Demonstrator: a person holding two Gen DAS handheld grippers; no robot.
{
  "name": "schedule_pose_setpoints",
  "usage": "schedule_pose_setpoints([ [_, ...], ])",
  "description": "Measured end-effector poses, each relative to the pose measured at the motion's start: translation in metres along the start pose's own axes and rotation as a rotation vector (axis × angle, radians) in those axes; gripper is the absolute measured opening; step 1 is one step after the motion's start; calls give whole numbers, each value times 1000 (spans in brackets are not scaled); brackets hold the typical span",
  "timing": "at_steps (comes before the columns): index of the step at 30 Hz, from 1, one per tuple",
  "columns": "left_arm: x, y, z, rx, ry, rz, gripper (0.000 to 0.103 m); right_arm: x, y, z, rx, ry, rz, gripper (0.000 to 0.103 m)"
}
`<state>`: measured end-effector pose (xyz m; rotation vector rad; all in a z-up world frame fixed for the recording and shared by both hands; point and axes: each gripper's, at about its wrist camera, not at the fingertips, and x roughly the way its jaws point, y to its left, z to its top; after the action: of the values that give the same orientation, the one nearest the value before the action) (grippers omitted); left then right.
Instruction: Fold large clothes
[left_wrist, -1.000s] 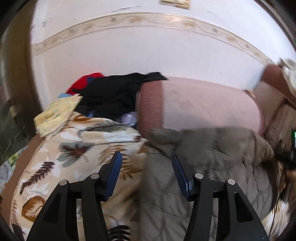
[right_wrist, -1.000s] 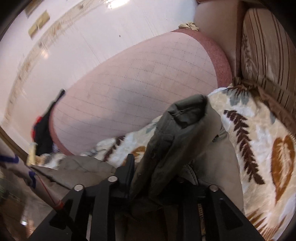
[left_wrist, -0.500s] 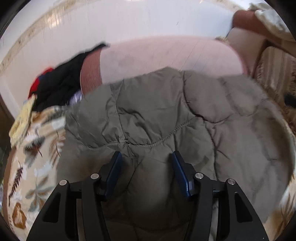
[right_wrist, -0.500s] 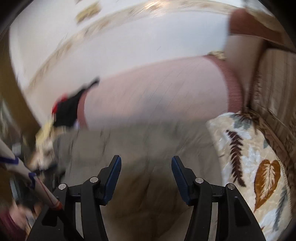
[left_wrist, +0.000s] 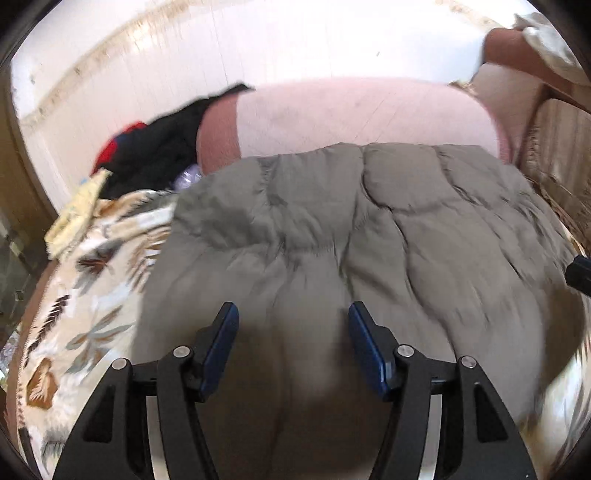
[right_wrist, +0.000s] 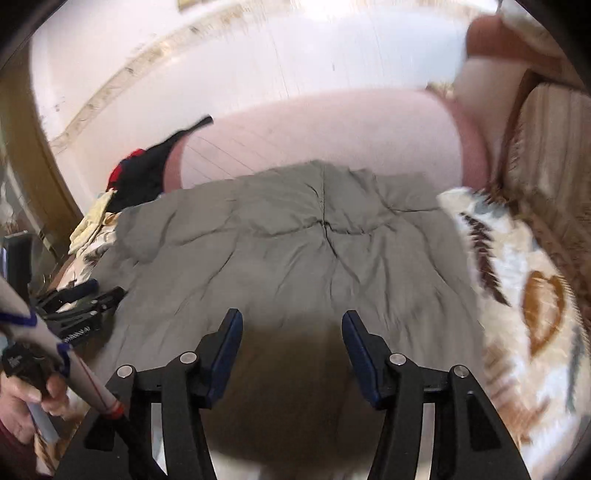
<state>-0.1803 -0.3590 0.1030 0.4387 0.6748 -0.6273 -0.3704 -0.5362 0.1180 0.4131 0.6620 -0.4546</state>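
An olive-grey quilted jacket (left_wrist: 369, 229) lies spread flat on a leaf-print blanket on a sofa. It fills the middle of both wrist views (right_wrist: 295, 240). My left gripper (left_wrist: 291, 314) hovers over the jacket's near edge with its jaws opening. The cloth lies under the fingers and the pads do not press on it. My right gripper (right_wrist: 291, 321) is open over the near edge too, with nothing clamped. In the right wrist view the left gripper (right_wrist: 81, 299) shows at the jacket's left side.
The leaf-print blanket (left_wrist: 92, 295) covers the seat. A pink back cushion (left_wrist: 351, 114) stands behind the jacket. A black and red clothes pile (left_wrist: 159, 155) and a yellow cloth (left_wrist: 77, 210) lie at the far left. A striped cushion (right_wrist: 546, 147) stands at the right. A person's hand (right_wrist: 22, 398) is at lower left.
The right gripper let go of the bunched jacket fold it held, and the jacket now lies flat. The left gripper swung right and down from the blanket's side over the jacket.
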Motion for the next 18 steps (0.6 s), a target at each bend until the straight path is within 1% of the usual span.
schedule_pose_setpoints([
  [2, -22, 2, -24, 10, -18, 44, 61, -21, 1, -26, 41, -27, 15, 60],
  [4, -37, 6, -43, -8, -26, 80, 61, -33, -1, -47, 93, -26, 27, 60],
  [6, -47, 14, -53, -55, -24, 84, 61, -36, 0, -51, 100, -15, 32, 60],
  [8, -53, 20, -55, -71, -33, 104, 61, -37, 5, -51, 77, -9, 12, 60],
  [11, -60, 23, -54, -80, -80, 138, 62, -38, 10, -48, 53, -23, 2, 60],
  [13, -60, 29, -55, -108, -106, 133, 64, -38, 15, -47, 26, -39, -19, 60],
  [16, -45, 31, -52, -130, -81, 116, 64, -34, 16, -47, 4, -44, -47, 60],
  [18, -32, 32, -50, -123, -60, 132, 64, -27, 12, -46, 21, -33, -47, 60],
])
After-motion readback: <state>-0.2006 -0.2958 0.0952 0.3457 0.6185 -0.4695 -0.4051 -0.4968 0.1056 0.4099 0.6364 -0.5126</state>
